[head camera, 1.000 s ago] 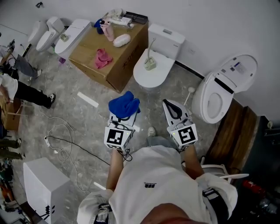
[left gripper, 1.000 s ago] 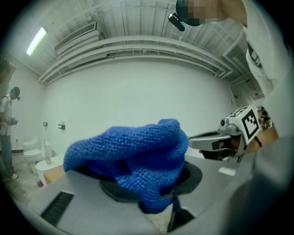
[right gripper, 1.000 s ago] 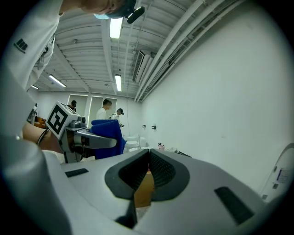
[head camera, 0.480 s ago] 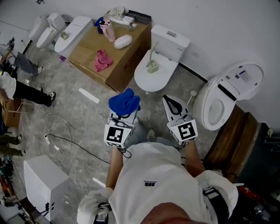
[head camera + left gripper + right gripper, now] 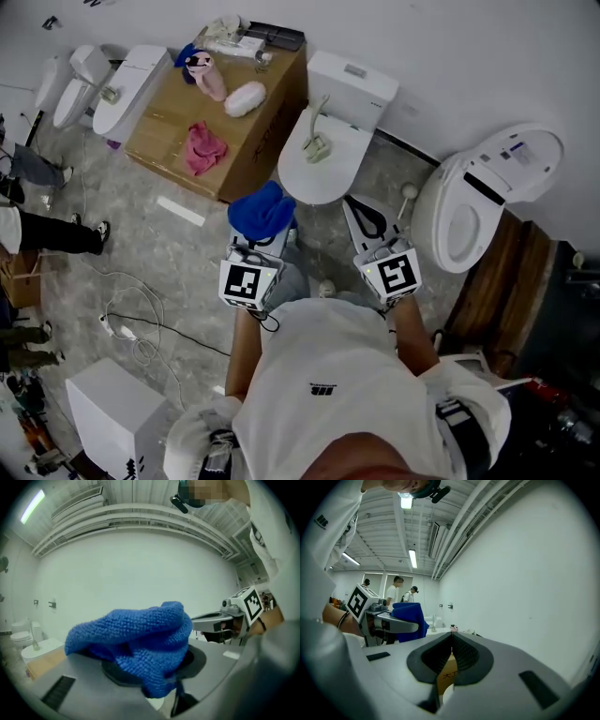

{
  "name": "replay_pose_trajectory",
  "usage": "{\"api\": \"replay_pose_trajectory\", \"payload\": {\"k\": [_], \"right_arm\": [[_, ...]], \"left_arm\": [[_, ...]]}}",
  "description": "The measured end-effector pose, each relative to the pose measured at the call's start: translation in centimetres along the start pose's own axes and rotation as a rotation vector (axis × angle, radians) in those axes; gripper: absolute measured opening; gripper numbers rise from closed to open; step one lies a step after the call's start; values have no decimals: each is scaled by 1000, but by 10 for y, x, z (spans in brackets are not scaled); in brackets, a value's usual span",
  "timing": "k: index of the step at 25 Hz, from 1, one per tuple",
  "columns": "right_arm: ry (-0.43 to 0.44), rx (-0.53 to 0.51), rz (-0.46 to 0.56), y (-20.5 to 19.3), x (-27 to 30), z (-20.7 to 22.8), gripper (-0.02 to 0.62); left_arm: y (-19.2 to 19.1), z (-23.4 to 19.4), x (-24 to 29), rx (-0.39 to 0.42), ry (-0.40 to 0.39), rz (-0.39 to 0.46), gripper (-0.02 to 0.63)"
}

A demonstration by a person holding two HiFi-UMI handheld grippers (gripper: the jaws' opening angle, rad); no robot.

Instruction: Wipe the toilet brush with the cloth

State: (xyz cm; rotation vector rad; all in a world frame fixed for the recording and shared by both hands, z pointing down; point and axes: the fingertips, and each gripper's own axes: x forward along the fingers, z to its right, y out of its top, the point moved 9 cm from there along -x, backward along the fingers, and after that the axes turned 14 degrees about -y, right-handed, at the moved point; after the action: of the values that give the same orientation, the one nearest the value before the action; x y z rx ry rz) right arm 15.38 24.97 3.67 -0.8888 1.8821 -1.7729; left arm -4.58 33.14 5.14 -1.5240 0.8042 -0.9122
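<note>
The toilet brush [image 5: 317, 132] stands in its small holder on the closed lid of the white toilet [image 5: 330, 176] against the wall, straight ahead of me, with its handle leaning a little. It is apart from both my tools. My left gripper [image 5: 266, 232] is clamped on the blue cloth [image 5: 262, 210], which bunches up over the jaws and hides most of them. The cloth hangs just short of the toilet's front edge and does not touch the brush. My right gripper [image 5: 361, 214] is beside it, to the right, pointing toward the same toilet. Its jaws are pressed together with nothing between them. To the left of the toilet sits a cardboard box [image 5: 178, 112] with a pink rag [image 5: 202, 148] lying on top. Off to my right a second toilet [image 5: 448, 221] stands with its lid raised.
</note>
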Motion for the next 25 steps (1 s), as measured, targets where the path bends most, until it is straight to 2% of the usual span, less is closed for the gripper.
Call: {"api": "replay_pose_trajectory", "payload": {"k": [7, 14, 25], "right_arm": [[-97, 25, -51, -7, 63, 4, -3], [-197, 54, -121, -30, 127, 6, -3], [-311, 61, -241, -86, 193, 16, -3]], "left_arm": [[-12, -76, 37, -8, -100, -49, 149], [-38, -145, 79, -8, -211, -95, 147], [-103, -214, 139, -47, -319, -181, 147]]}}
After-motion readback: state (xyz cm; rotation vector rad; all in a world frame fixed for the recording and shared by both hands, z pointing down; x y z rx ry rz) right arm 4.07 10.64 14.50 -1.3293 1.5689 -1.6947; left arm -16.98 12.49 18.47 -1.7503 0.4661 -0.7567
